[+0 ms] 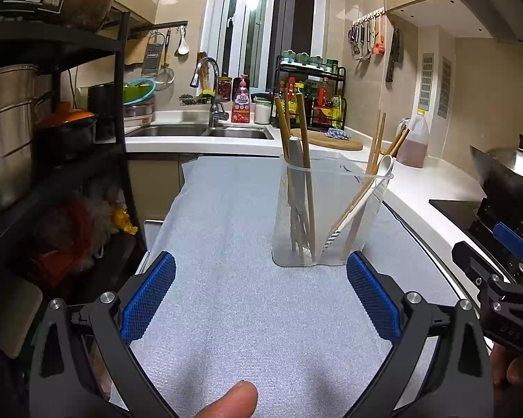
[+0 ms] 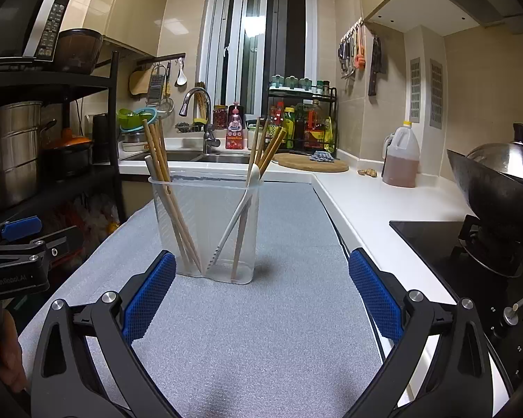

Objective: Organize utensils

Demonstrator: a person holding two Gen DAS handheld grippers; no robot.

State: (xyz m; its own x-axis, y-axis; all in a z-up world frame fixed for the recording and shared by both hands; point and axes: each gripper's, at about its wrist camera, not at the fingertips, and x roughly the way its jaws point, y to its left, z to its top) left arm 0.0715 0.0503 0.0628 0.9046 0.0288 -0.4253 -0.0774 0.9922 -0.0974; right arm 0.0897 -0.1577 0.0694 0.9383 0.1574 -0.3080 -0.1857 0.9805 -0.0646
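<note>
A clear plastic two-compartment holder [image 1: 327,216] [image 2: 205,223] stands upright on the grey mat [image 1: 233,250] [image 2: 261,313]. One compartment holds wooden chopsticks [image 1: 305,160] [image 2: 164,174] and a grey utensil [image 1: 294,174]; the other holds more wooden chopsticks [image 2: 270,149] and a white spoon [image 1: 366,195] [image 2: 240,205]. My left gripper [image 1: 261,296] hangs open just short of the holder, nothing between its blue pads. My right gripper [image 2: 261,296] is open too, the holder ahead and to its left. Each gripper shows at the edge of the other's view.
A white counter [image 2: 366,202] runs along the right with an oil jug [image 2: 401,156], a wok [image 2: 498,181] on a black hob [image 2: 470,271], and a round cutting board [image 2: 313,163]. Behind are the sink [image 1: 198,132] and spice rack [image 1: 310,104]. A black shelf with pots [image 1: 35,132] stands left.
</note>
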